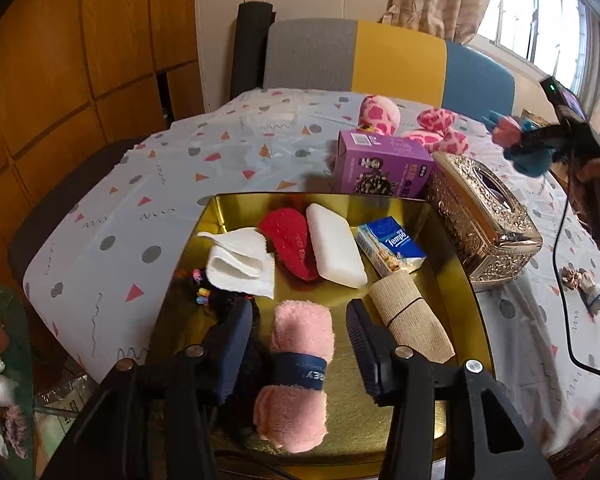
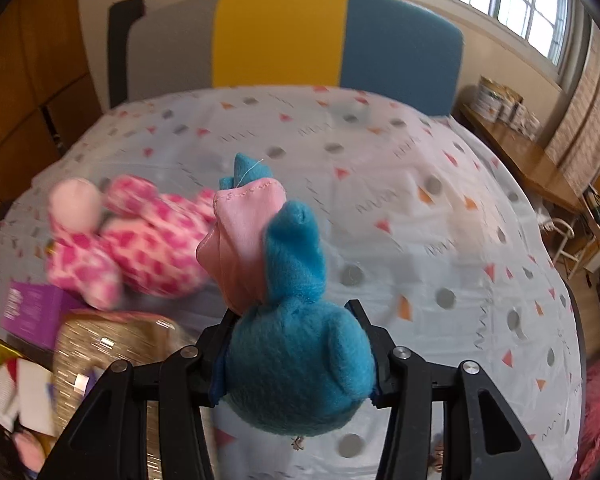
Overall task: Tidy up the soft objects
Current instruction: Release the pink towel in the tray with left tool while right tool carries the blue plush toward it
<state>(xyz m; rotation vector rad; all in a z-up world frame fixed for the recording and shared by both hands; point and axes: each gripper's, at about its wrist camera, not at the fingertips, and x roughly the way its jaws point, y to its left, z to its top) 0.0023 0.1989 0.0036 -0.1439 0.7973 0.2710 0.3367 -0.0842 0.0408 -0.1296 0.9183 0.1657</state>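
Note:
A gold tray (image 1: 452, 232) holds a rolled pink towel (image 1: 300, 364) with a blue band, folded white paper towel (image 1: 240, 264), a red cloth (image 1: 290, 242), a white sponge (image 1: 334, 246), a Tempo tissue pack (image 1: 390, 250) and a beige bandage roll (image 1: 408, 316). My left gripper (image 1: 296, 344) is open, its fingers on either side of the pink towel. My right gripper (image 2: 296, 344) is shut on a blue and pink plush toy (image 2: 296, 340) and holds it above the table; it also shows in the left wrist view (image 1: 528, 148). A pink spotted plush (image 2: 140, 240) lies on the table.
A purple box (image 1: 384, 164) and an ornate metal tissue box (image 1: 484, 216) stand behind and right of the tray. The patterned tablecloth (image 2: 420, 220) covers a round table. A chair (image 1: 356, 56) stands at the far side. Hair ties (image 1: 584, 284) lie at the right.

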